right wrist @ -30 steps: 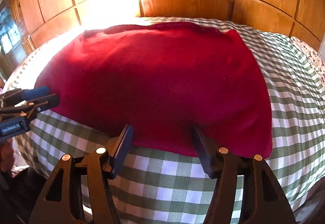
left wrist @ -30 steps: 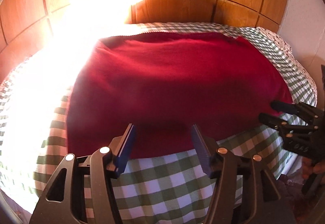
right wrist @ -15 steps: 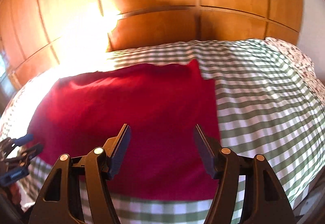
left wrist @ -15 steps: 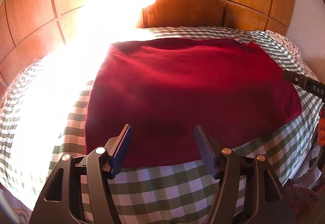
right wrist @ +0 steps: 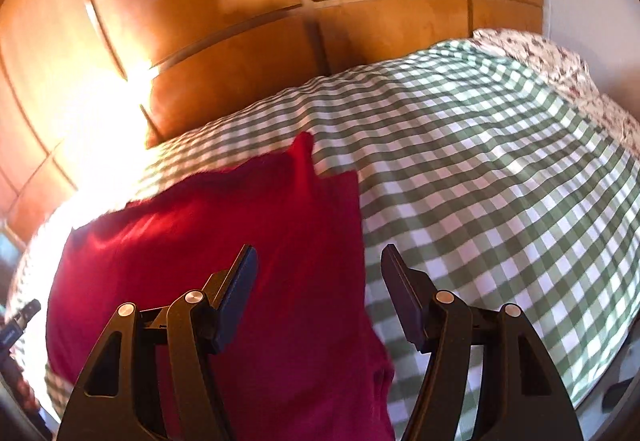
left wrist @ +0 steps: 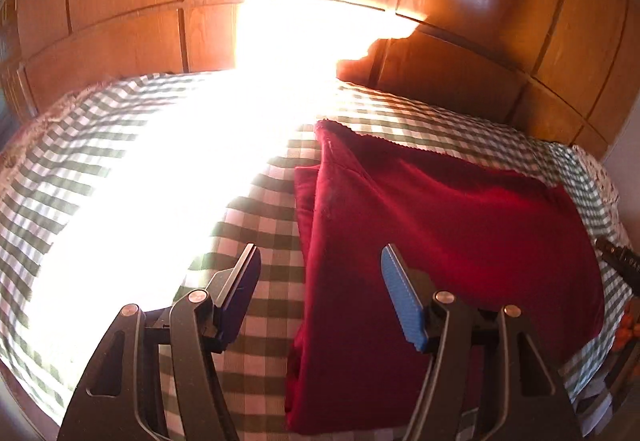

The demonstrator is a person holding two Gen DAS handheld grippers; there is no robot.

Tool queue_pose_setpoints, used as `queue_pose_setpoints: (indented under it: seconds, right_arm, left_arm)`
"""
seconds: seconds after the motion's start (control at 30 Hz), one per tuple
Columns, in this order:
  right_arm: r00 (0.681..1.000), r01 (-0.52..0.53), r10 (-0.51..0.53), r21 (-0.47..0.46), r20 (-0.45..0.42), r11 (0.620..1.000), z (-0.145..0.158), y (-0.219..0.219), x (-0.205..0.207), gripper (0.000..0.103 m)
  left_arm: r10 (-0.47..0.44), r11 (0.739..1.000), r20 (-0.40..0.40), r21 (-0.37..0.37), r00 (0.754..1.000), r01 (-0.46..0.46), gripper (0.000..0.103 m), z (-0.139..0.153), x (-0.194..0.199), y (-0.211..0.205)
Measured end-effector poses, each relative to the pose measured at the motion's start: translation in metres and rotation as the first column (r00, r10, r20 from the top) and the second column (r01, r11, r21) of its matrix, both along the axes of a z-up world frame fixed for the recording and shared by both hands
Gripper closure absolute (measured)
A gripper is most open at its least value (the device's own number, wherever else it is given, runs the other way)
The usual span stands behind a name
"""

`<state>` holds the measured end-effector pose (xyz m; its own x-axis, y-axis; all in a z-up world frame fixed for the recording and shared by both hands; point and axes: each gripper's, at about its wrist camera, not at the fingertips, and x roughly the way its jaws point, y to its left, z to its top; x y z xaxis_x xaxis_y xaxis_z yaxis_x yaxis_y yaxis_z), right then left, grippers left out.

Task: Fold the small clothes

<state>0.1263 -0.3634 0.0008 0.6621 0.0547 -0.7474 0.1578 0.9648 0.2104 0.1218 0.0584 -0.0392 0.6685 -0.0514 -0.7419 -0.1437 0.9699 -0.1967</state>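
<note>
Both sets of tongs share one build: matt black plastic frames with slotted, triangular cut-outs low on the outer arms and two round silver screw heads on each side. The left tongs [left wrist: 320, 273] carry ribbed blue pads [left wrist: 402, 301] on flat, slanted fingers; the sunlit pad shows bright blue, the shaded one dark navy. On the right tongs [right wrist: 318, 273] the pads [right wrist: 240, 293] look dark, nearly black, in shade

Both wrist cams angled down, close over bed; share red cloth [left wrist: 460, 241].
</note>
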Motion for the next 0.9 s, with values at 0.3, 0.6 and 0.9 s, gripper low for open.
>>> queue_pose_setpoints:
  seconds: [0.3, 0.6, 0.9]
  right_arm:
    - [0.996, -0.060, 0.060, 0.007, -0.067, 0.998, -0.020, 0.008, 0.039, 0.073]
    - [0.996, -0.057, 0.041, -0.226, -0.073, 0.973, -0.040, 0.019, 0.045, 0.097]
    - [0.998, -0.044, 0.030, -0.249, -0.059, 0.968, -0.045, 0.021, 0.045, 0.097]
  left_arm:
    - [-0.013, 0.984, -0.084, -0.180, 0.996, -0.002, 0.064, -0.030, 0.044, 0.023]
    - [-0.026, 0.999, -0.096, -0.040, 0.995, 0.022, 0.084, -0.046, 0.053, -0.004]
    - [0.033, 0.995, -0.033, 0.092, 0.999, -0.030, 0.076, -0.028, 0.046, -0.017]
